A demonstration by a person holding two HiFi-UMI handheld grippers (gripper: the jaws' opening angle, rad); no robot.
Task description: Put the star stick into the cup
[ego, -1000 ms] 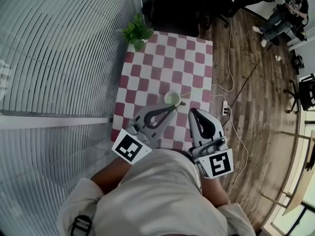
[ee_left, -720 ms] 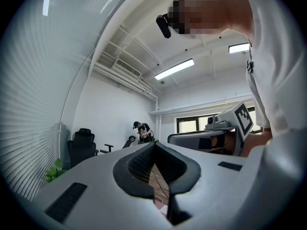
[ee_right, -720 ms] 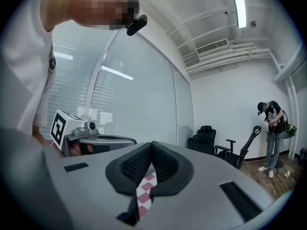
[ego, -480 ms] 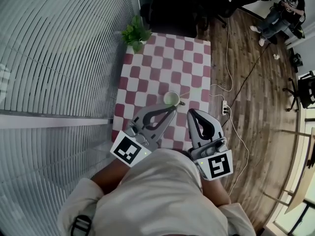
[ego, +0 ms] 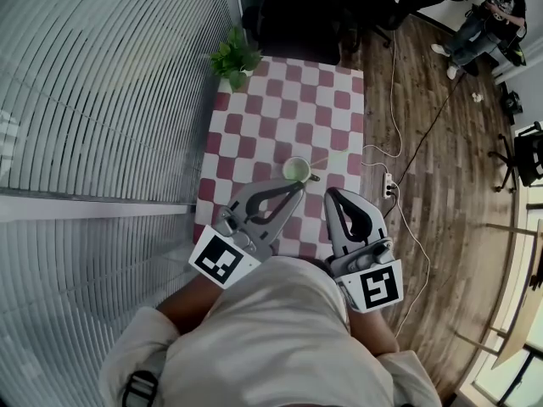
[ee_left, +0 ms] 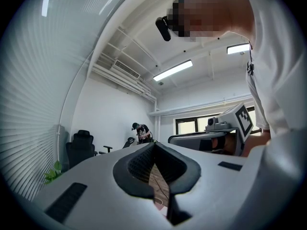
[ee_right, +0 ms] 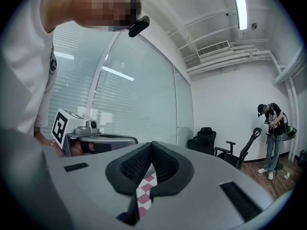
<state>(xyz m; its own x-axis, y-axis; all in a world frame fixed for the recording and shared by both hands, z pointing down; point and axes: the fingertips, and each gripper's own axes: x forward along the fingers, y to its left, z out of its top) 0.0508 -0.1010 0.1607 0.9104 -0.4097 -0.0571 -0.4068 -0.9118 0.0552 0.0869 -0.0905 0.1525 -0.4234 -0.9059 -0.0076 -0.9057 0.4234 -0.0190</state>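
Note:
In the head view a pale green cup (ego: 297, 170) stands on the red-and-white checkered table (ego: 288, 108), near its front edge. A thin pale stick (ego: 321, 160) leans out over the cup's right rim; I cannot make out its star end. My left gripper (ego: 299, 186) is shut and empty, its tip just in front of the cup. The right gripper (ego: 332, 192) is also shut and empty, right of the cup and apart from it. In the left gripper view the left gripper (ee_left: 154, 145) shows closed jaws aimed across the room. The right gripper (ee_right: 152, 144) looks the same in its own view.
A small green plant (ego: 236, 58) stands at the table's far left corner. Dark office chairs (ego: 297, 7) sit beyond the table. A cable and power strip (ego: 389, 189) lie on the wood floor to the right. A person (ego: 488, 24) stands far right. Window blinds run along the left.

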